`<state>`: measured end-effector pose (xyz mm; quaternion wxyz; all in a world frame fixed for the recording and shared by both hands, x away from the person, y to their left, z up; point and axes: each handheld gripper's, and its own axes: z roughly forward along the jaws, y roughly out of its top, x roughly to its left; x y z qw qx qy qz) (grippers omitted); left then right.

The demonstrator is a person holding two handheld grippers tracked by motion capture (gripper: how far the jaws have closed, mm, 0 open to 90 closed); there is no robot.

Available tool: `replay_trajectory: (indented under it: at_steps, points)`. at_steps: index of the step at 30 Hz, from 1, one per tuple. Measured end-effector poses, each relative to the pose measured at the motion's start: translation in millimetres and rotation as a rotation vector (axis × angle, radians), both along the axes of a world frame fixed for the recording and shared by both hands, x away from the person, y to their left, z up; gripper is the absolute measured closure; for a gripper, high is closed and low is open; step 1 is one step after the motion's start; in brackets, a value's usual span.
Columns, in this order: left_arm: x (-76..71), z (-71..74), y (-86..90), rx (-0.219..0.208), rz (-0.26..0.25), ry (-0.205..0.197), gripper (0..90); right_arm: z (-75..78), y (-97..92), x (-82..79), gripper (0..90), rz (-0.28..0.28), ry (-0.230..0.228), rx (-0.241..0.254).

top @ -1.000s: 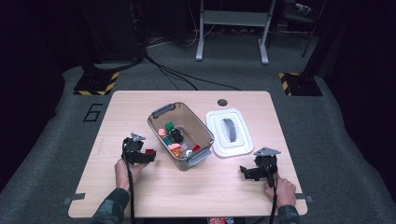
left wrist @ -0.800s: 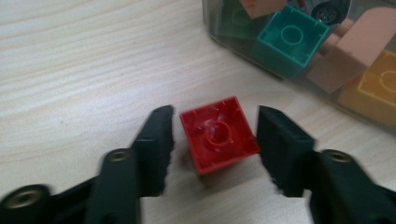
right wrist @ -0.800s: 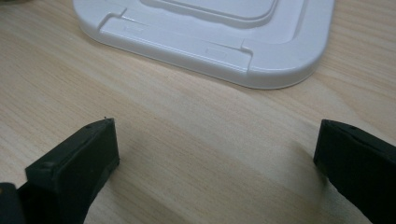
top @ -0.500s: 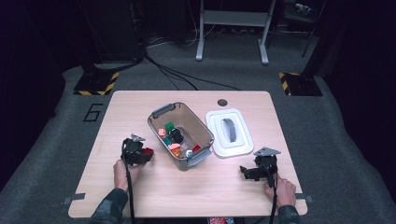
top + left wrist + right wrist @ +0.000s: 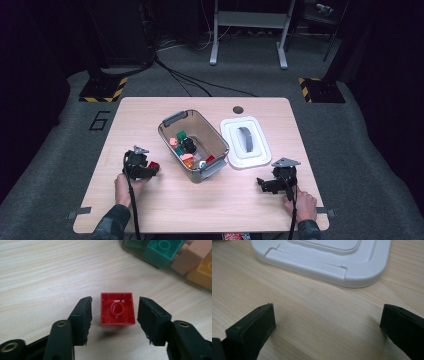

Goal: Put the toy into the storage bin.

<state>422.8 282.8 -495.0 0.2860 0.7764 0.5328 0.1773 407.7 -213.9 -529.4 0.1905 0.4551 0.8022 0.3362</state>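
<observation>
Near edge of the worktop point(image 5: 200, 210): two hands w/ tools. Left tool point(image 5: 113, 322) sits toward the near-left corner, jaws part-spread and just been opening; red brick point(image 5: 117, 308) lies between them, hollow side up, on the wood, small gap each side, pads not pressing. In the high view the same brick point(image 5: 153, 165) shows at that tool's tip, just left of the clear bin point(image 5: 220, 145). Right tool point(image 5: 327, 322) sits toward the near-right corner, jaws spread wide, nothing between them, bare wood under. Just beyond it lies the white lid point(image 5: 324, 260), flat on the worktop, right of the bin. Bin stands mid-worktop, holds mixed bricks: green, pink, orange, red, one black piece.
</observation>
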Motion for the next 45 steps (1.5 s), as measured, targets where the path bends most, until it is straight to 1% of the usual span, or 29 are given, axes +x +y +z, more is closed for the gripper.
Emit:
replay_trajectory:
  at_steps: [2, 3, 5, 6, 7, 9, 11, 14, 15, 17, 18, 19, 20, 22, 23, 24, 26, 29, 30, 33, 34, 35, 36, 38, 42, 43, 45]
  points:
    - [2.6, 1.2, -1.2, -0.001, -0.005, 0.006, 41.2, 0.0, 0.0, 0.0, 0.0, 0.0, 0.0, 0.0]
    - [3.7, 1.0, -2.5, 0.001, 0.003, 0.002, 40.5, 0.0, 0.0, 0.0, 0.0, 0.0, 0.0, 0.0]
    - [5.9, 0.8, -3.7, 0.011, 0.004, 0.017, 41.4, 0.0, 0.0, 0.0, 0.0, 0.0, 0.0, 0.0]
    - [7.4, -0.9, -4.5, 0.014, 0.004, 0.022, 43.3, 0.0, 0.0, 0.0, 0.0, 0.0, 0.0, 0.0]
    - [8.4, -2.1, -4.4, 0.014, -0.001, 0.028, 47.4, 0.0, -0.1, 0.0, 0.0, 0.0, 0.0, 0.0]
    - [9.6, -4.3, -4.8, 0.012, 0.009, 0.035, 56.8, 0.0, -0.1, 0.0, 0.0, 0.001, 0.0, 0.0]
    - [9.5, -3.6, -4.5, 0.019, 0.006, 0.036, 58.4, 0.0, -0.1, 0.0, 0.0, 0.0, 0.0, 0.0]
    - [7.9, -1.5, -4.2, 0.023, -0.003, 0.025, 58.6, 0.0, 0.0, 0.0, 0.0, 0.0, 0.0, 0.0]
    - [7.0, -0.2, -4.1, 0.019, 0.0, 0.026, 58.7, 0.0, 0.0, 0.0, 0.0, 0.0, 0.0, 0.0]
    - [5.4, 2.1, -3.0, 0.015, -0.003, 0.014, 58.7, 0.1, 0.1, -0.1, 0.0, 0.0, 0.002, 0.003]
    - [4.9, 4.1, -1.9, 0.018, -0.007, 0.016, 58.7, 0.0, -0.1, 0.0, 0.0, 0.001, 0.0, -0.001]
    - [4.4, 5.9, -0.9, 0.011, -0.003, 0.008, 58.7, 0.0, 0.0, 0.0, 0.0, 0.0, 0.0, 0.0]
    - [4.1, 8.0, 0.5, 0.001, -0.006, 0.004, 58.7, 0.0, -0.1, 0.0, 0.0, 0.0, 0.0, 0.0]
    - [3.3, 13.7, 2.7, 0.004, -0.003, -0.001, 58.8, 0.0, 0.0, 0.0, 0.0, 0.0, 0.0, 0.0]
    - [3.2, 16.6, 3.9, -0.002, -0.01, 0.0, 58.8, 0.0, -0.1, 0.0, 0.0, 0.001, 0.0, 0.0]
    - [2.8, 18.8, 4.5, -0.007, -0.009, -0.012, 58.8, 0.0, 0.0, 0.0, 0.0, 0.0, 0.0, 0.0]
    - [2.4, 24.4, 5.9, -0.017, -0.026, -0.002, 58.8, 0.0, 0.0, 0.0, 0.0, 0.0, 0.0, 0.0]
    - [0.5, 35.2, 6.8, -0.02, -0.036, -0.017, 58.8, 0.0, 0.0, 0.0, 0.0, 0.0, 0.0, 0.0]
    - [-0.2, 38.3, 6.2, -0.024, -0.034, -0.031, 58.7, 0.0, 0.0, 0.0, 0.0, 0.0, 0.0, 0.0]
    - [-1.1, 49.8, 5.9, -0.019, -0.047, -0.037, 58.8, 0.0, 0.0, 0.0, 0.0, 0.0, 0.0, 0.0]
    - [-1.1, 52.6, 5.4, -0.022, -0.047, -0.049, 58.8, 0.0, 0.0, 0.0, 0.0, 0.0, 0.0, 0.0]
    - [-1.0, 56.0, 5.4, -0.018, -0.051, -0.051, 58.8, 0.0, 0.0, 0.0, 0.0, 0.0, 0.0, 0.0]
    - [-0.7, 59.8, 5.8, -0.019, -0.055, -0.06, 58.8, 0.0, 0.0, 0.0, 0.0, 0.0, 0.0, 0.0]
    - [-0.8, 65.5, 6.1, -0.018, -0.054, -0.059, 58.8, 0.0, 0.0, 0.0, 0.0, 0.0, 0.0, 0.0]
    - [-1.1, 77.0, 5.5, -0.016, -0.056, -0.084, 58.8, 0.0, 0.0, 0.0, 0.0, 0.0, 0.0, 0.0]
    - [-1.5, 80.2, 5.1, -0.021, -0.061, -0.085, 58.8, 0.0, 0.0, 0.0, 0.0, 0.0, 0.0, 0.0]
    - [-2.1, 85.3, 3.1, -0.017, -0.067, -0.1, 58.8, 0.0, 0.0, 0.0, 0.0, 0.0, 0.0, 0.0]
